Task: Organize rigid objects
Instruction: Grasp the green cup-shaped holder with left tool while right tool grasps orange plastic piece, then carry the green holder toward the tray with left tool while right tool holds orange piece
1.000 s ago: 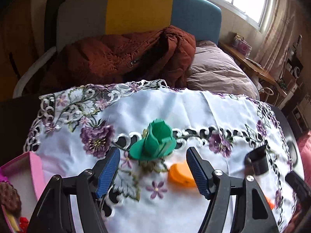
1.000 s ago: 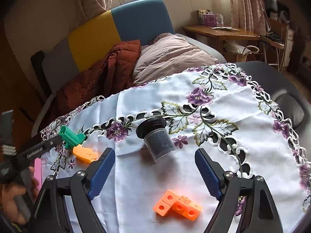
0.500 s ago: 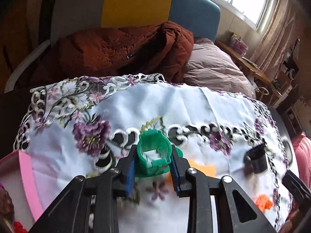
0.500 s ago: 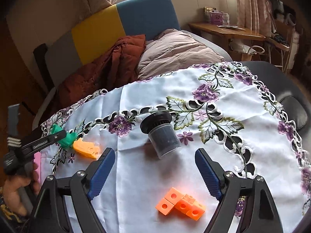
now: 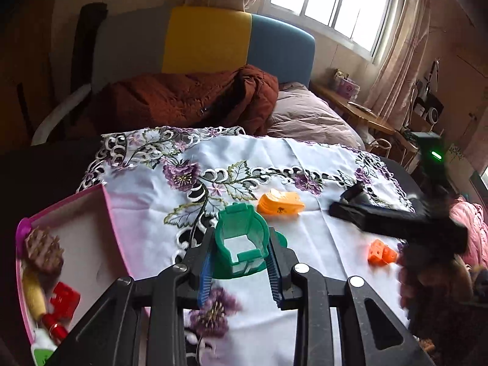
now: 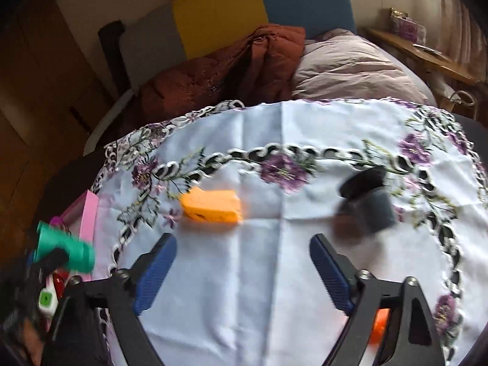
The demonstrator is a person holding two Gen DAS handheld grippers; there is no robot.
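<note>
worktop (image 5: 305, 158): white embroidered cloth | pink box (image 5: 91, 244) at its left edge | left gripper (image 5: 241, 271): jaws clamped on green piece (image 5: 241, 238), lifted near box | right gripper (image 6: 244, 271): jaws opening, nothing between | orange wedge (image 6: 210, 204) ahead | black cup (image 6: 369, 204), blurred, possibly on its side

The left gripper (image 5: 241, 262) is clamped, its blue pads (image 5: 205, 277) pressing both sides of a green piece (image 5: 241, 244) held between the fingertips. The right gripper (image 6: 242, 270) tilts downward with its jaws opening wide, nothing between its pads (image 6: 331, 277).
</note>
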